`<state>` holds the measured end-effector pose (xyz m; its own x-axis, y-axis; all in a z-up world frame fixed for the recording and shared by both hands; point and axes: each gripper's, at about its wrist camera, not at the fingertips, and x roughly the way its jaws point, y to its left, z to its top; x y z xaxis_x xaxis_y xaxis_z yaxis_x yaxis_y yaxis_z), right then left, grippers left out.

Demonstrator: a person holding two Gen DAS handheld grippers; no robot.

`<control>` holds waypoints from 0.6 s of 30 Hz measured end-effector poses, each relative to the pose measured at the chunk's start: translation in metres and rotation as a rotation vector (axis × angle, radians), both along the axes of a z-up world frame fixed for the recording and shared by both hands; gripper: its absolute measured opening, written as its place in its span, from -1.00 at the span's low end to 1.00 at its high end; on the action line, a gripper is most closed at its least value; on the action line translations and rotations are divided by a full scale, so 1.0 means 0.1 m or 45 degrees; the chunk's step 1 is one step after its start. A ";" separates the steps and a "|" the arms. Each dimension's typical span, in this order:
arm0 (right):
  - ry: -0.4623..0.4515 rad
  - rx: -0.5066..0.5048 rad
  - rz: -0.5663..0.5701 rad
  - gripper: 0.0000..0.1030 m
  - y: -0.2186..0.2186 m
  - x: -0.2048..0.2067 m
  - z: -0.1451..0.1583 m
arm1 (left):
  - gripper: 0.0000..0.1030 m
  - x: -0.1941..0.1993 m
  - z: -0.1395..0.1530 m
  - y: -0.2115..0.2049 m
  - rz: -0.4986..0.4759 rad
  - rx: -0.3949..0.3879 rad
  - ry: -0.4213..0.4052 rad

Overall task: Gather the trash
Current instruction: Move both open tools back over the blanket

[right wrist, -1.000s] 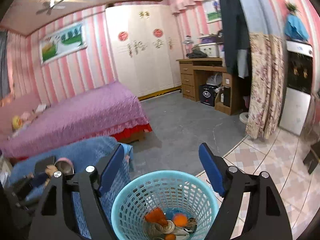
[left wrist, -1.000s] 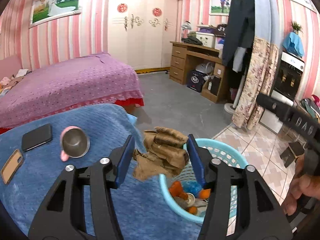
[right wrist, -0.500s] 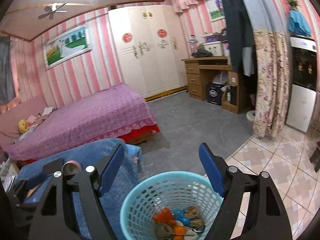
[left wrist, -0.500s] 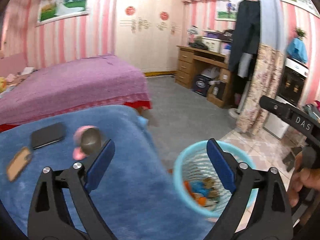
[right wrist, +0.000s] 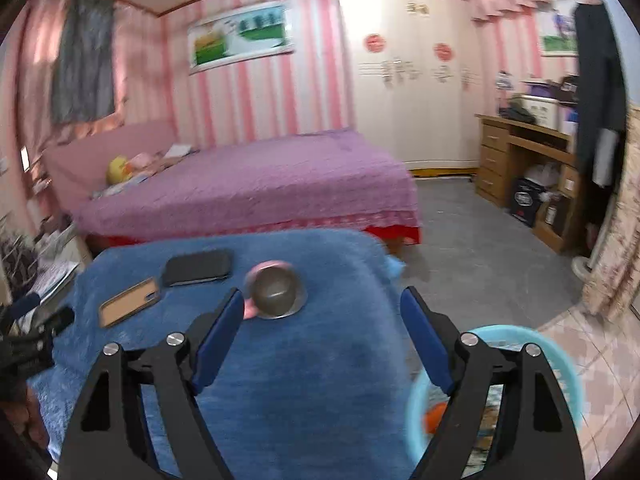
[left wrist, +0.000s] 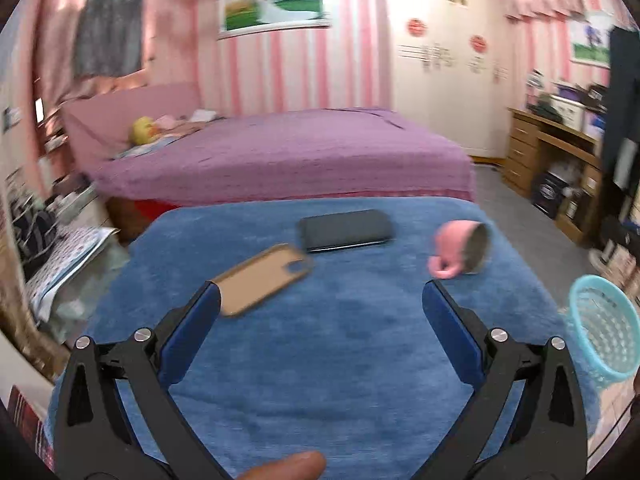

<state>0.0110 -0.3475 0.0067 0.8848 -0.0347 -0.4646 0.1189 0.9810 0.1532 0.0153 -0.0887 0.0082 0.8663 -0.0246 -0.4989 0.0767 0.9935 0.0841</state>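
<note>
**Both grippers empty over the blue blanket, basket off to the right**

While we hold both tools above the blue blanket (left wrist: 340, 344), the left gripper (left wrist: 320, 308) has its jaws spreading to their widest, and only bare blanket shows between the blue pads. Our right gripper (right wrist: 322, 310) is opening too, its jaws well apart and closed on nothing; between them we see blanket.

On the far half of the blanket lie three things. A black phone (left wrist: 346, 231) lies flat near the far edge, and a tan phone case (left wrist: 264, 278) sits just beside it, nearer to us and to the left, its corner close to the phone's; we cannot tell whether the two touch. To the right of both, a pink cup (left wrist: 462, 248) lies tipped on its side with its metal-lined mouth turned towards us. In the right wrist view that cup (right wrist: 276, 290) shows just beyond the left pad.

Collected trash sits in the turquoise basket (left wrist: 604, 332), which stands on the floor off the right edge of the blanket. From the right wrist view we look down on the basket (right wrist: 560, 356) partly behind the right finger, with an orange piece (right wrist: 434, 416) visible inside; the rest of its contents are too blurred to name.

Beyond the blanket stands a purple bed (left wrist: 288, 152).
</note>
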 end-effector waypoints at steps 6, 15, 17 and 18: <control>0.072 -0.034 0.243 0.56 0.77 0.22 -0.23 | 0.90 0.06 -0.09 0.46 0.066 -0.085 -0.010; 0.035 -0.158 0.283 0.62 1.10 0.18 -0.18 | 0.90 0.09 -0.23 0.52 0.068 -0.093 -0.030; 0.029 -0.136 0.275 0.62 1.07 0.17 -0.16 | 0.90 0.06 -0.22 0.54 0.071 -0.097 -0.043; 0.023 -0.133 0.269 0.62 1.08 0.15 -0.15 | 0.90 0.04 -0.21 0.54 0.070 -0.095 -0.048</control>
<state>0.0258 -0.2393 -0.0084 0.8691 0.1018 -0.4841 -0.0890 0.9948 0.0493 0.0194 -0.0349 -0.0133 0.8853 -0.0127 -0.4648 0.0203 0.9997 0.0113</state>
